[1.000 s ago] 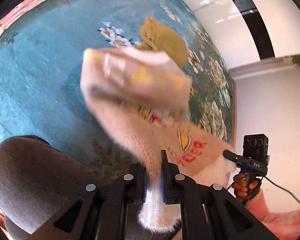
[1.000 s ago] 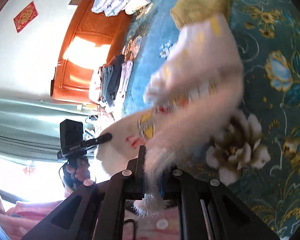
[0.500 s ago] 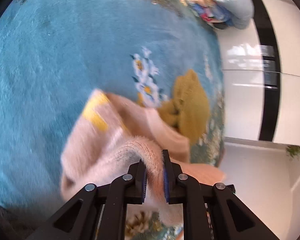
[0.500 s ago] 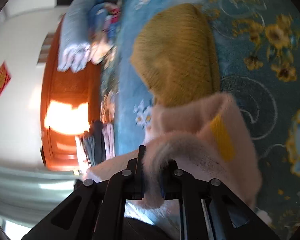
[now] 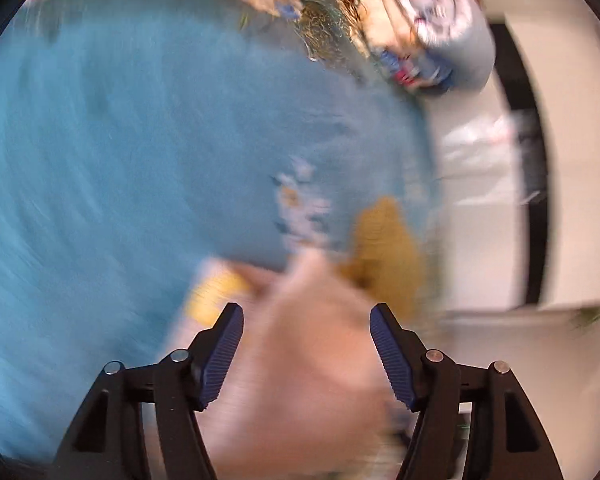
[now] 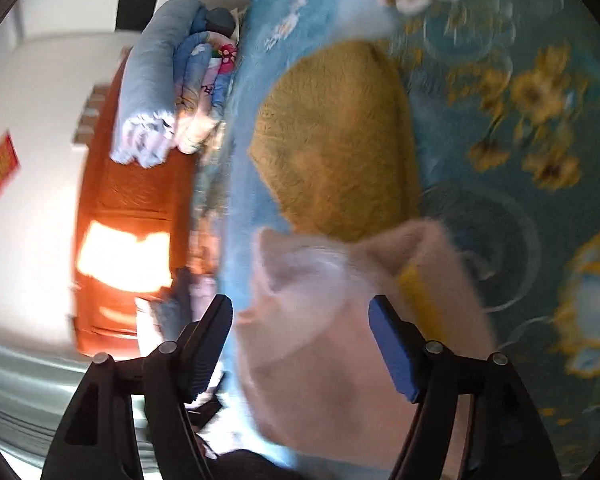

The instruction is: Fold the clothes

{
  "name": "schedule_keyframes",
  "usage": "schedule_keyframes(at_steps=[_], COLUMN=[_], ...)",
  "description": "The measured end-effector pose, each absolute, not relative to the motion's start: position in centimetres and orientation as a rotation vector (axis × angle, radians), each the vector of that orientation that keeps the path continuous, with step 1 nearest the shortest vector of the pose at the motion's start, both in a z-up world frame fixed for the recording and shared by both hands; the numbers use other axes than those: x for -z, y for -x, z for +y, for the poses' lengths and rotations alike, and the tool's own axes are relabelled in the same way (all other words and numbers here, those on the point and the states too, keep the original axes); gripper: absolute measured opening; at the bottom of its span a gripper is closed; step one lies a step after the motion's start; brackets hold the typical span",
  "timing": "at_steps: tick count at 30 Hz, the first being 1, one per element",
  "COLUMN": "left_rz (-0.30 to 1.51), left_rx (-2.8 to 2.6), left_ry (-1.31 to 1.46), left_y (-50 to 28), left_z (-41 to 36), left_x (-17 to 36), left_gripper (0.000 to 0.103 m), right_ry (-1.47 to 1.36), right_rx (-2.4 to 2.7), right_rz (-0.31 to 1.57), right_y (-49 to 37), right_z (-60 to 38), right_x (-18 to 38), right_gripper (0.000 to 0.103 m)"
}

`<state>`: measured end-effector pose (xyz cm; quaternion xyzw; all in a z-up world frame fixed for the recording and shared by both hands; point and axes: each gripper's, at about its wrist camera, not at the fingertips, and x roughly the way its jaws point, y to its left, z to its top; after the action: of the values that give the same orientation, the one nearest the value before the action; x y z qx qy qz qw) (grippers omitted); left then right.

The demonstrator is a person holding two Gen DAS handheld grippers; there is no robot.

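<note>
A fluffy pale pink sweater (image 5: 300, 360) with yellow patches lies on the blue floral bedspread (image 5: 140, 160), blurred by motion. My left gripper (image 5: 306, 344) is open, its jaws wide apart on either side of the sweater. In the right wrist view the same sweater (image 6: 340, 340) lies just below my right gripper (image 6: 300, 344), which is also open and holds nothing. A folded mustard knit garment (image 6: 340, 140) lies beyond the sweater; it also shows in the left wrist view (image 5: 388, 256).
Folded bedding (image 5: 432, 28) is piled at the head of the bed, also in the right wrist view (image 6: 172, 92), against an orange wooden headboard (image 6: 132, 184). A white wall with a dark strip (image 5: 532, 200) runs beside the bed.
Both grippers were shut on the pink sweater and carried it down over the bed. Both have now opened and let the sweater go onto the bedspread.
</note>
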<state>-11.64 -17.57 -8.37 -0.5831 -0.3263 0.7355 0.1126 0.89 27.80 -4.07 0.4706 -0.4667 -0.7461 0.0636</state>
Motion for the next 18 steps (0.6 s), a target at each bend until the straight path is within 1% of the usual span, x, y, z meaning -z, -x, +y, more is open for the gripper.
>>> schedule_keyframes(at_steps=[1,3,4,5,6,7,8,9,11,12,13,15,16,17,18], left_rz=[-0.864,-0.768,-0.724,-0.67,-0.614,-0.589,-0.587,-0.607,-0.688,-0.729,-0.77,-0.831,-0.633,-0.506,-0.51], left_rx=[-2.173,-2.131,-2.11,-2.106,-2.109,-2.1,-2.084,-2.071,-2.071,-2.068,-2.06,-2.055,-1.995,-1.969,-1.998], left_ry=[1.775,1.862,1.89,1.916,1.939,1.968,2.001,2.022,2.06,2.064,2.057,2.028,1.991,1.927,1.867], left_y=[11.8,11.8,11.8,11.7,11.5,11.5,11.7,11.8,12.2,12.2,12.1,11.8,11.6,11.4,11.3], left_z=[-16.9,-15.6,-15.0,-14.6,-14.2,-14.2,-14.3,-14.6,-15.7,-16.2,-16.5,-17.1,-17.3,-17.7,-18.0], left_x=[9.0,10.7,11.4,12.0,12.5,13.1,13.8,14.2,14.7,14.9,15.0,14.7,14.0,12.9,11.9], left_gripper=[0.07,0.07,0.07,0.07,0.07,0.07,0.073,0.074,0.078,0.078,0.078,0.078,0.077,0.077,0.077], right_ry=[-1.487,-1.643,-1.697,-1.714,-1.711,-1.709,-1.717,-1.74,-1.735,-1.725,-1.721,-1.722,-1.706,-1.681,-1.655], right_rx=[2.314,2.404,2.418,2.406,2.373,2.342,2.328,2.339,2.358,2.364,2.372,2.392,2.423,2.464,2.502], right_rz=[-1.325,-1.169,-1.139,-1.158,-1.209,-1.258,-1.284,-1.3,-1.362,-1.397,-1.395,-1.331,-1.277,-1.217,-1.157], right_y=[-1.3,-1.7,-1.9,-2.3,-2.8,-3.0,-3.1,-3.1,-3.3,-3.4,-3.5,-3.6,-3.6,-3.7,-3.7], right_z=[27.6,27.0,26.8,26.9,27.0,27.0,26.9,27.0,27.2,27.3,27.2,26.5,26.2,26.0,25.7], right_x=[4.0,4.6,5.2,5.9,6.7,7.5,8.3,9.2,10.2,10.6,10.5,9.5,8.5,7.3,6.1], right_gripper=[0.072,0.072,0.072,0.074,0.081,0.086,0.091,0.091,0.097,0.097,0.097,0.097,0.097,0.097,0.097])
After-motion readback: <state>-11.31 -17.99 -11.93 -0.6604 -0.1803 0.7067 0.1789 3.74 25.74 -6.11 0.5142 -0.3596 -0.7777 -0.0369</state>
